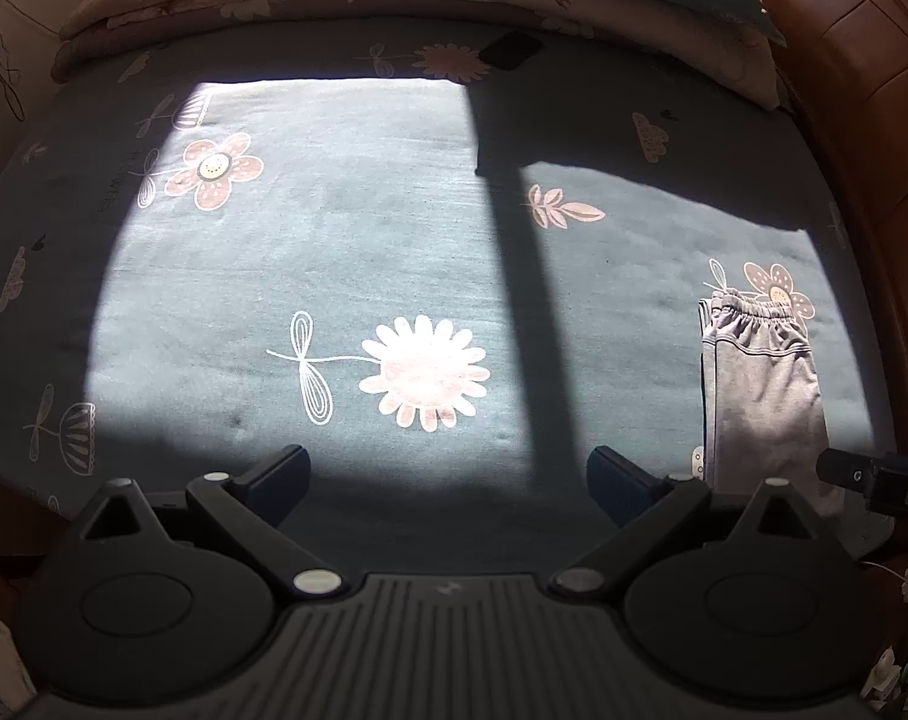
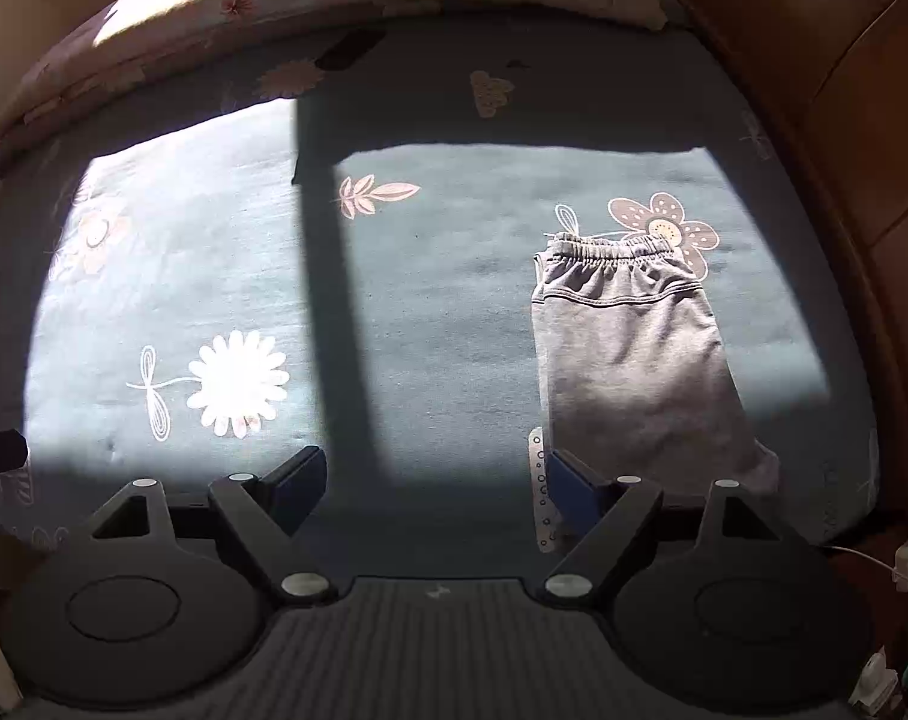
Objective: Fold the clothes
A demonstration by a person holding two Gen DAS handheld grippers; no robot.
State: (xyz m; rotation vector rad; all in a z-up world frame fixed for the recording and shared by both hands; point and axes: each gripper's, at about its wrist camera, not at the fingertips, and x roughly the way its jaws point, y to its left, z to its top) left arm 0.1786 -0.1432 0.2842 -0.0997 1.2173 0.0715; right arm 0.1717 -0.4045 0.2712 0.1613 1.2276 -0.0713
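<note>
We read little writing here. On the black device (image 1: 874, 483) that pokes in at 4 o'clock of the left view, the letters "DA" show, the rest cut off by the frame edge. On the sheet (image 1: 363, 252), beside the pink flower (image 1: 216, 169) at 10 o'clock, a line of small print runs along the stem, too blurred for us to read. The pillow (image 1: 580, 6) at 1 o'clock carries a cursive word that we cannot make out either.

We see no containers on the bed.

Our left tongs (image 1: 447, 480) are spread wide over bare sheet, nothing between the fingers. Our right tongs (image 2: 435, 483) are likewise spread wide and hold nothing; their right finger (image 2: 574, 489) sits just beside the near end of the trousers (image 2: 628, 348).

The trousers are grey, folded lengthwise into a narrow strip, lying flat on the bed at 2 o'clock of the right view and at 3 o'clock of the left. The gathered waistband (image 2: 610, 249) points away from us and touches the printed flower (image 2: 664, 228) behind it. A pale perforated strip (image 2: 538, 480) shows along the near left edge of the trousers.

A white daisy print (image 1: 426, 372) lies ahead of the left tongs, near the middle of the bed. A broad shadow band (image 1: 526, 300) crosses the sunlit sheet from 12 to 6 o'clock, between daisy and trousers. A dark flat thing (image 1: 511, 50) lies on the sheet near the folded quilt (image 1: 225, 0) at 12 o'clock. A brown padded headboard (image 2: 844, 120) curves along the right side.
</note>
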